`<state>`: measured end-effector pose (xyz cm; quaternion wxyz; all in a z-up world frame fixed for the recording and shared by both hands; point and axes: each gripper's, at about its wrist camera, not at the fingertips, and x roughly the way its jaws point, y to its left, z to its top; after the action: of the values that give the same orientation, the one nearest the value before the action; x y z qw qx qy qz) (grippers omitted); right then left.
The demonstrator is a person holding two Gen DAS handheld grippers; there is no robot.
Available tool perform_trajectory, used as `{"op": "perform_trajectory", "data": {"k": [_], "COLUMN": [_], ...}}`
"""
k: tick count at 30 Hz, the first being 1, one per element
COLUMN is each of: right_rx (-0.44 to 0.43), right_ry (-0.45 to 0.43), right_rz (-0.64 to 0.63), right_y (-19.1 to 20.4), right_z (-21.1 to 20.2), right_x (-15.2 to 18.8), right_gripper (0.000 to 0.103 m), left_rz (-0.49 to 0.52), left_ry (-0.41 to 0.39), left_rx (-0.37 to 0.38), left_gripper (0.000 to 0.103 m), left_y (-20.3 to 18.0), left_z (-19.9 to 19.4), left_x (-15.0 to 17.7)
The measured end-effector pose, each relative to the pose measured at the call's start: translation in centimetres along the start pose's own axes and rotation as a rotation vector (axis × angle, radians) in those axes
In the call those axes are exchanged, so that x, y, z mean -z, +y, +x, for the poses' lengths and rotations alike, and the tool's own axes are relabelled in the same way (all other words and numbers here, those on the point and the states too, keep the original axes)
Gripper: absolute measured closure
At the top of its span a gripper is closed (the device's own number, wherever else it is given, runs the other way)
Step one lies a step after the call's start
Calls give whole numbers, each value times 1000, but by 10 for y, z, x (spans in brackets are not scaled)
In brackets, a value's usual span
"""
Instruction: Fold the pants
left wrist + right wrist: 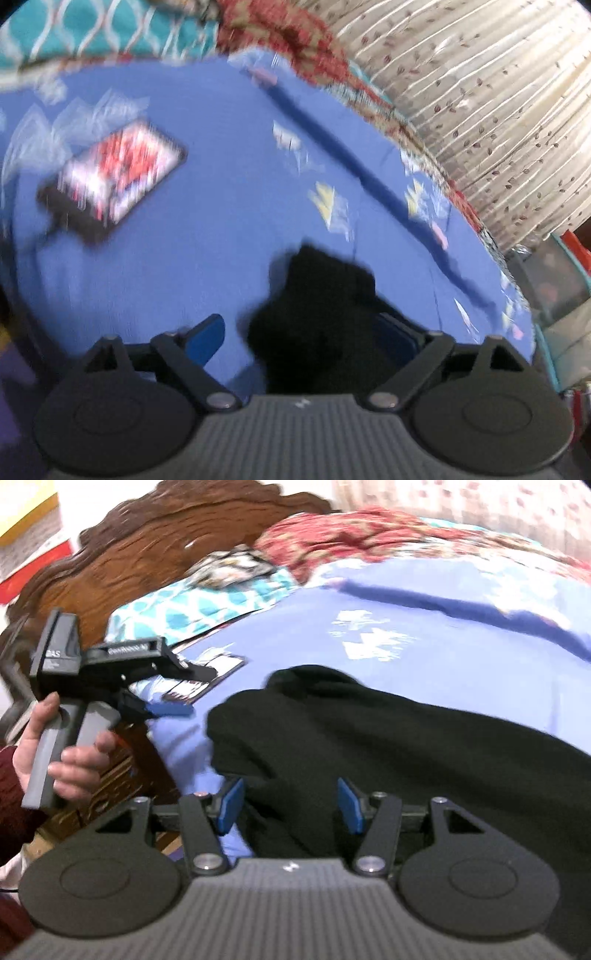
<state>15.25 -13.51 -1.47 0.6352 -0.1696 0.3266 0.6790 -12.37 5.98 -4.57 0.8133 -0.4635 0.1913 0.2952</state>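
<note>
The black pants (388,746) lie spread over the blue bedsheet (295,627), running from the middle to the right edge of the right wrist view. My right gripper (291,805) is open, its blue pads on either side of the near edge of the pants. My left gripper (299,339) is open in its own blurred view, with a dark bunch of the pants (321,317) between the pads. The left gripper also shows in the right wrist view (173,709), held in a hand left of the pants, its fingers apart.
A phone with a lit screen (114,177) lies on the sheet to the left. Pillows (207,602), a red patterned blanket (351,535) and a wooden headboard (147,546) stand at the far end. A curtain (480,92) hangs beyond the bed.
</note>
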Motion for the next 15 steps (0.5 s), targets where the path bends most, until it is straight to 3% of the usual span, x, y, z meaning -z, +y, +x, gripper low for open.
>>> {"op": "perform_trajectory", "data": {"k": [3, 4, 5, 6, 10, 12, 15], "right_rx": [-21, -13, 0, 27, 132, 216, 271], "right_ry": [38, 56, 86, 116, -12, -80, -7], "right_rz": [-40, -49, -58, -69, -10, -83, -284], "right_y": [4, 4, 2, 2, -7, -4, 12], "right_z": [25, 34, 45, 55, 39, 27, 42], "right_x": [-6, -7, -7, -6, -16, -18, -2], "right_gripper": [50, 57, 81, 86, 88, 88, 88], "left_rz": [-53, -59, -56, -42, -7, -12, -38], "left_ry": [75, 92, 108, 118, 125, 126, 132], "left_rx": [38, 43, 49, 53, 72, 68, 63], "left_gripper": [12, 12, 11, 9, 1, 0, 0], "left_y": [5, 5, 3, -2, -16, -17, -15], "left_z": [17, 23, 28, 32, 39, 42, 50], "left_x": [16, 18, 20, 21, 21, 21, 19]}}
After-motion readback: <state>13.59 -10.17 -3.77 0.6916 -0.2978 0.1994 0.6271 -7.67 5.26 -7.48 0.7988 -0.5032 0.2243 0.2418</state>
